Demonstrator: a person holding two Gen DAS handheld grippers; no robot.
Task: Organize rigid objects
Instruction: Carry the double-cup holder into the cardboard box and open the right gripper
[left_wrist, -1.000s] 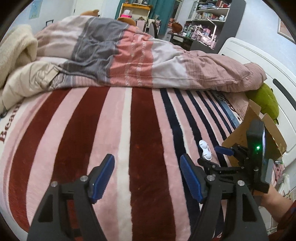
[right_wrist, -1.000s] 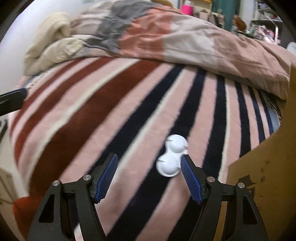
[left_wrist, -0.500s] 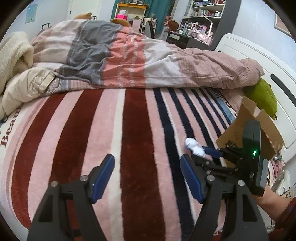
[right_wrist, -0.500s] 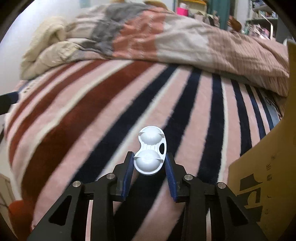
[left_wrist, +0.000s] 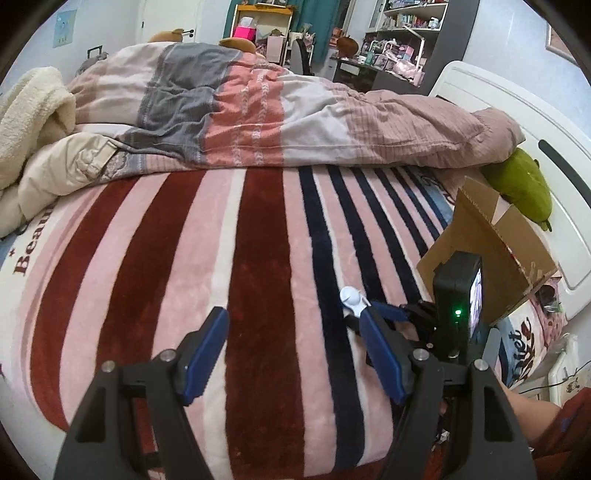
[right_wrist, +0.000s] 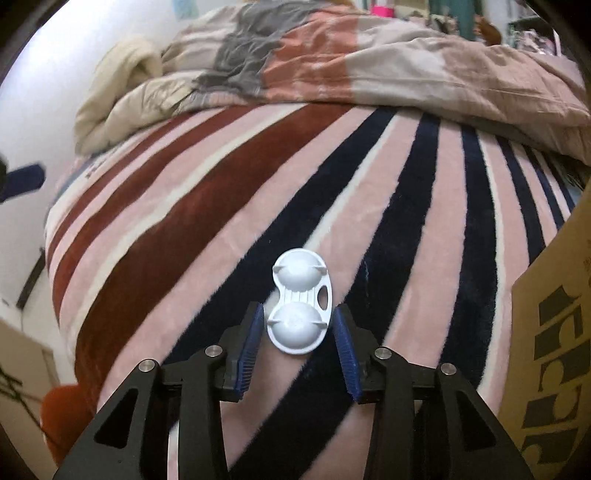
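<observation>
Right gripper (right_wrist: 298, 332) closed round white plastic piece (right_wrist: 300, 301) since earlier; jaws just eased open, pads seemingly off it, piece between them. Regrip likely needed before cardboard box (right_wrist: 554, 350). Left gripper (left_wrist: 293, 354) kept open, empty, out of way.

A plush blanket (right_wrist: 207, 206) striped maroon, pink, cream and navy; white two-cup plastic piece (right_wrist: 300, 305); blue-padded black right gripper (right_wrist: 298, 345).

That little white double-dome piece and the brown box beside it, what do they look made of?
The white double-dome piece looks like moulded hard plastic: smooth, slightly glossy, with thin ribs and a cut-out hole. The brown box looks like plain corrugated cardboard: matte, with raw-edged flaps and black print on its side. Neither can be confirmed by sight alone.
</observation>
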